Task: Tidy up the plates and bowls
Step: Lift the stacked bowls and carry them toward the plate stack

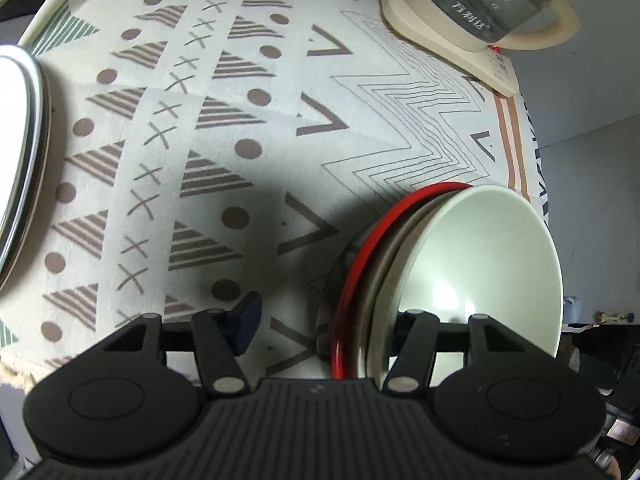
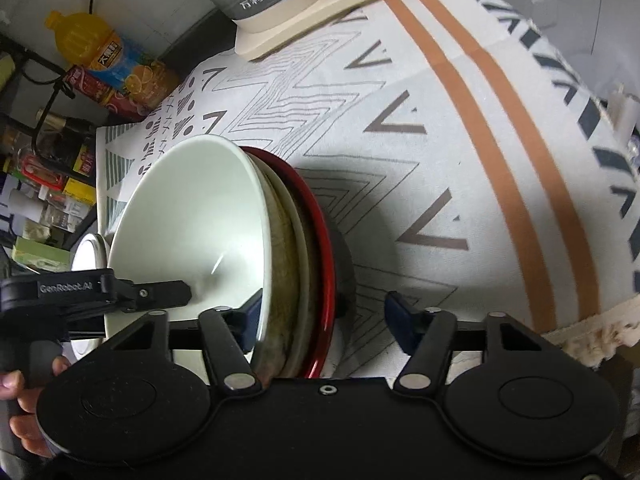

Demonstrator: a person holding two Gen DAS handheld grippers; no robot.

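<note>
A stack of nested bowls sits on the patterned tablecloth (image 1: 248, 92): a pale green bowl (image 1: 480, 264) on top, a beige bowl (image 1: 382, 268) under it and a red bowl (image 1: 360, 256) at the bottom. The same stack shows in the right wrist view, pale green bowl (image 2: 192, 224), red bowl (image 2: 320, 236). My left gripper (image 1: 332, 320) is open and straddles the stack's rims, one finger (image 1: 244, 320) outside, the other inside the green bowl. My right gripper (image 2: 320, 316) is open and straddles the rims from the opposite side. The left gripper's finger (image 2: 160, 294) reaches into the green bowl.
A stack of plates (image 1: 20, 152) lies at the table's left edge, also visible in the right wrist view (image 2: 90, 256). A glass kettle on a cream base (image 1: 472, 12) stands at the back. Bottles and packets (image 2: 104, 64) crowd a shelf beyond the table.
</note>
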